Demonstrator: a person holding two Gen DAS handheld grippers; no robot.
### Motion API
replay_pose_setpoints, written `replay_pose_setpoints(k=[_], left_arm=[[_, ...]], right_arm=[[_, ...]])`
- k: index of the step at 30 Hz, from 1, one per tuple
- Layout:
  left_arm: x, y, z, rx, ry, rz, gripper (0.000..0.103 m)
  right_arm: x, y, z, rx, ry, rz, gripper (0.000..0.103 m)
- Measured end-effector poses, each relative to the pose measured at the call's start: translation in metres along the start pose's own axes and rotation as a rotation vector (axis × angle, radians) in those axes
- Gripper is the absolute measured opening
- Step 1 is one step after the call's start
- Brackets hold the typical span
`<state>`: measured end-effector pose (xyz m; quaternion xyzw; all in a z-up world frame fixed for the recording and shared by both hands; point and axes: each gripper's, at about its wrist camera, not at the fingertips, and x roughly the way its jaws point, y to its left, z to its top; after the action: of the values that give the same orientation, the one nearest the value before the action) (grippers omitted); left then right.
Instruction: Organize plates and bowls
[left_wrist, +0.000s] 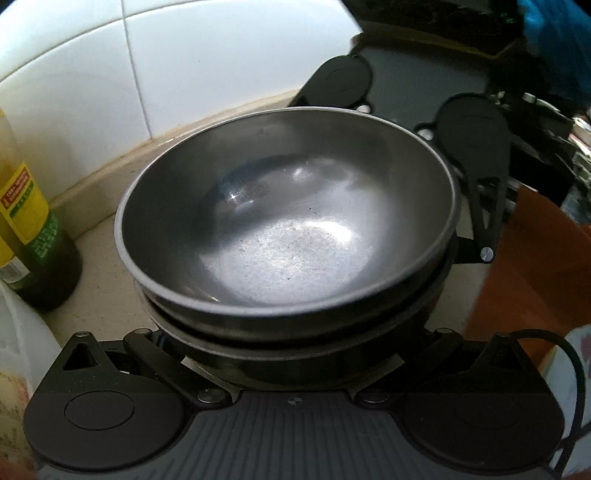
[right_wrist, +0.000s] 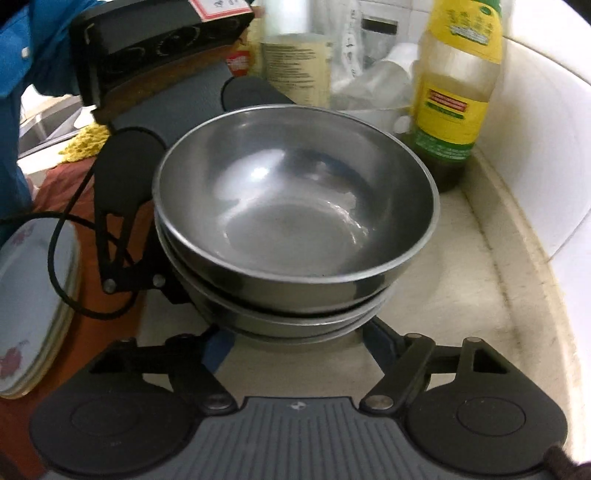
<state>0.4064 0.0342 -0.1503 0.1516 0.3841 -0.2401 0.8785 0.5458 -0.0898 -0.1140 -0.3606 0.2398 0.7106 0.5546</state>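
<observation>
Centre frame in both views: the bowls (left_wrist: 284, 236), stacked steel, sit on the pale surface (right_wrist: 461, 295). The left tool (left_wrist: 291, 354) and right tool (right_wrist: 295, 332) each straddle the stack's base, jaws spread wide. Plates (right_wrist: 33, 295) lie far left.

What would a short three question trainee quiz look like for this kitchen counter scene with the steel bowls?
1. True or false: the nested steel bowls sit on the counter between the left hand-held gripper and the right hand-held gripper.
2. Multiple choice: in the right wrist view, what stands beyond the bowls near the tiled wall? A) yellow-labelled oil bottle B) kettle C) toaster
3. Fill in: the flowered plates at the left of the right wrist view are ____ on one another.

Key: 1 true; 2 A; 3 stacked
</observation>
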Motion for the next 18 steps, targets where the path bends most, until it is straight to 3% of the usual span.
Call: replay_pose_setpoints(k=[3, 4, 5, 12, 18], left_arm=[[0.002, 0.005, 0.002, 0.013, -0.004, -0.015, 0.103], [0.003, 0.006, 0.005, 0.01, 0.003, -0.015, 0.103], [0.004, 0.007, 0.004, 0.01, 0.005, -0.009, 0.103], [-0.004, 0.008, -0.005, 0.009, -0.007, -0.013, 0.103], [0.0, 0.001, 0.01, 0.017, 0.027, 0.014, 0.103]], right_arm=[[0.003, 0.007, -0.002, -0.024, -0.017, 0.002, 0.083], [0.005, 0.003, -0.002, -0.013, -0.011, -0.005, 0.096], [0.009, -0.002, -0.003, 0.005, -0.001, -0.019, 0.1], [0.012, -0.009, -0.005, -0.016, -0.03, 0.001, 0.1], [-0.001, 0.003, -0.004, 0.042, 0.005, -0.055, 0.098]])
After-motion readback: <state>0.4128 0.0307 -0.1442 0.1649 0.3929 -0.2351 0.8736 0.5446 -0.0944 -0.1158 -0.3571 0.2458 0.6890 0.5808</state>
